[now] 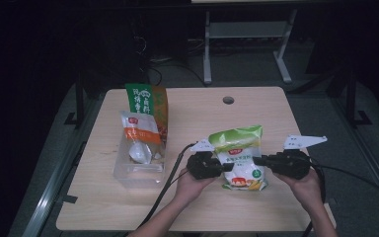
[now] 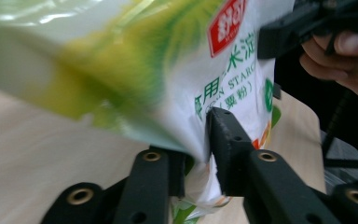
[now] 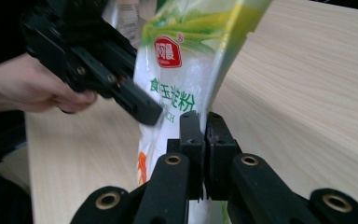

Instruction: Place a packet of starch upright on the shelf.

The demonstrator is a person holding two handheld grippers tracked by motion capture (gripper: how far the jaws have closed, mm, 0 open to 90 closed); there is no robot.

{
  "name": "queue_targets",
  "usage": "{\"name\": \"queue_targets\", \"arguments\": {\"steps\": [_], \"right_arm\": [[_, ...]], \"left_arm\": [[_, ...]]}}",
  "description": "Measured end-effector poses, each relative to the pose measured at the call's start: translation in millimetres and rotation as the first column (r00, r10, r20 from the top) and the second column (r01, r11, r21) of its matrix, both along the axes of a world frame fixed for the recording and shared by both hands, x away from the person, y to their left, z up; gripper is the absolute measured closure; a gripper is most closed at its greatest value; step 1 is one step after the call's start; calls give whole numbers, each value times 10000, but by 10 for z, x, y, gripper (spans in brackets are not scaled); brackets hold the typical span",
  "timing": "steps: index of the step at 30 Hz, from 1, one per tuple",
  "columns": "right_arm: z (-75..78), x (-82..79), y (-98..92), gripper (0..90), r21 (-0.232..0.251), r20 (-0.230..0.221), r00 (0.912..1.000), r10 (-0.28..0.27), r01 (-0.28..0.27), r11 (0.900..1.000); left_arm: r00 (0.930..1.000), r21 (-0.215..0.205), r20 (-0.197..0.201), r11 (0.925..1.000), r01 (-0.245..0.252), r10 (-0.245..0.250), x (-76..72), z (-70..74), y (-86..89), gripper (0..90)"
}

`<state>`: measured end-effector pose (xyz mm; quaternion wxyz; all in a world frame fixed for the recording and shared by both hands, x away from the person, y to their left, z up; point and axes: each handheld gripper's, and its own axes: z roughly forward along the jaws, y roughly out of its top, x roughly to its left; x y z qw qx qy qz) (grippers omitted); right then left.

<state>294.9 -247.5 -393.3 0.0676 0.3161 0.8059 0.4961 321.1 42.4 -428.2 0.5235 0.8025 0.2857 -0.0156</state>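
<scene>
A white, green and yellow starch bag [image 1: 239, 158] is held upright over the front of the wooden table [image 1: 271, 111], stretched between both grippers. My left gripper [image 1: 222, 167] pinches the bag's left edge; in the left gripper view the jaws [image 2: 198, 140] press a fold of the bag [image 2: 168, 70] between them. My right gripper [image 1: 259, 161] is shut on the bag's right edge, and the right gripper view has its jaws [image 3: 204, 122] tight together on the thin seam of the bag [image 3: 177, 74]. Each gripper view has the other hand's gripper beyond the bag.
A clear plastic bin [image 1: 123, 174] stands at the table's left, holding an orange and white pouch [image 1: 139, 133] and a green and orange bag [image 1: 148, 101]. A round cable hole [image 1: 228, 100] sits near the far edge. Black cables trail off the front edge.
</scene>
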Motion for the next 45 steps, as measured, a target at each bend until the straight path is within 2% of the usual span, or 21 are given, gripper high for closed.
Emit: {"name": "queue_targets", "arguments": {"steps": [6,9,11,13,16,18,19,23,26,28,31,39,45], "right_arm": [[-34,54,140,873,-465,65,10000,64,-61,9989],[-74,61,184,866,-717,35,9999,133,-130,9973],[-95,71,179,855,-706,-24,9997,243,-244,9972],[-100,85,162,820,-602,-193,9991,375,-386,9974],[-80,99,162,738,-468,-216,9981,575,-585,9972],[-63,113,190,681,-604,-201,9975,677,-688,9958],[-62,121,208,681,-632,-213,9970,750,-762,9951],[-79,152,291,691,-810,-293,9958,872,-893,9927],[-76,145,312,742,-991,-152,9969,777,-788,9920],[-74,144,297,783,-994,-270,9970,726,-750,9922],[-64,120,289,841,-1157,-121,9986,510,-521,9919],[-96,79,232,862,-815,-248,9989,387,-406,9958],[-102,62,220,876,-679,-278,9993,251,-270,9973]], "left_arm": [[9979,513,569,9981,-348,319,-8,83,94,816],[9963,696,793,9969,-378,323,-28,94,110,823],[9955,829,907,9960,-339,263,-46,104,109,824],[9945,897,1037,9956,-258,164,-60,109,100,825],[9929,993,1188,9949,-178,59,-83,120,81,826],[9925,1026,1226,9947,-123,-3,-87,124,79,825],[9923,1021,1242,9947,-111,-17,-89,124,79,824],[9914,1039,1311,9945,-114,-23,-99,126,74,820],[9922,968,1246,9952,-107,-15,-96,125,88,803],[9921,926,1253,9956,-166,49,-91,134,98,751],[9927,1040,1206,9945,-127,0,-103,144,110,685],[9878,1614,1558,9867,-179,-75,-199,153,165,557],[9900,1605,1389,9870,12,-238,-268,102,222,499]]}}
